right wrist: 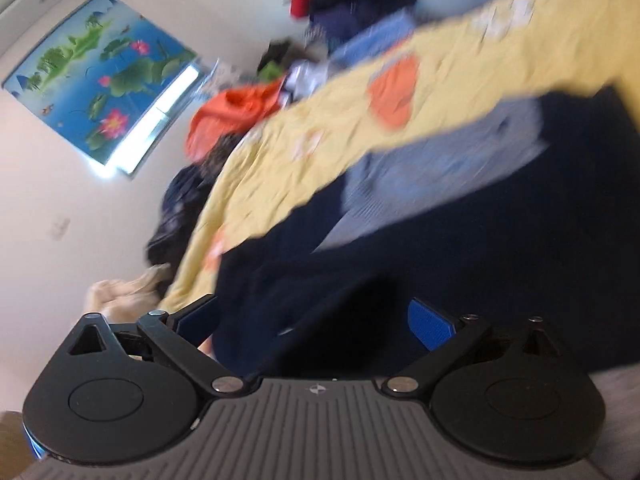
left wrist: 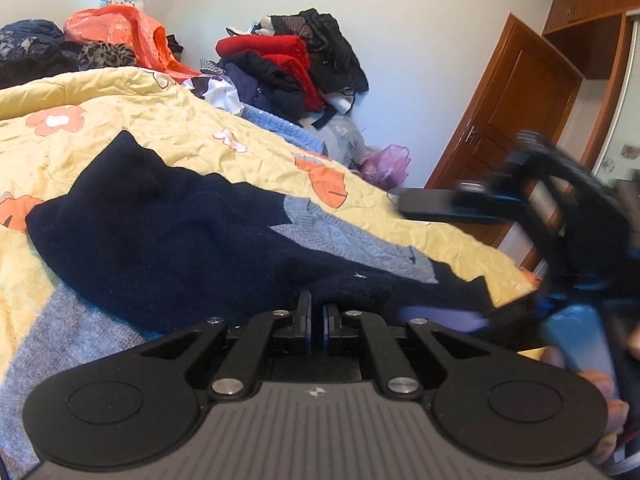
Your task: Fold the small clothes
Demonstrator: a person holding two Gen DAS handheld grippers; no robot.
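A navy knit sweater (left wrist: 168,236) with a light grey-blue patch (left wrist: 340,236) lies on the yellow floral quilt (left wrist: 120,120). My left gripper (left wrist: 316,312) is shut on the sweater's near edge. My right gripper (right wrist: 312,320) is open, its blue pads (right wrist: 430,322) wide apart, with the sweater (right wrist: 440,272) between and beyond them; this view is tilted and blurred. The right gripper also shows blurred in the left wrist view (left wrist: 560,216), to the right above the bed's edge.
A pile of red and dark clothes (left wrist: 288,64) and an orange plastic bag (left wrist: 120,32) sit at the far side of the bed. A wooden door (left wrist: 520,100) and wardrobe stand at right. A grey cloth (left wrist: 72,320) lies at near left.
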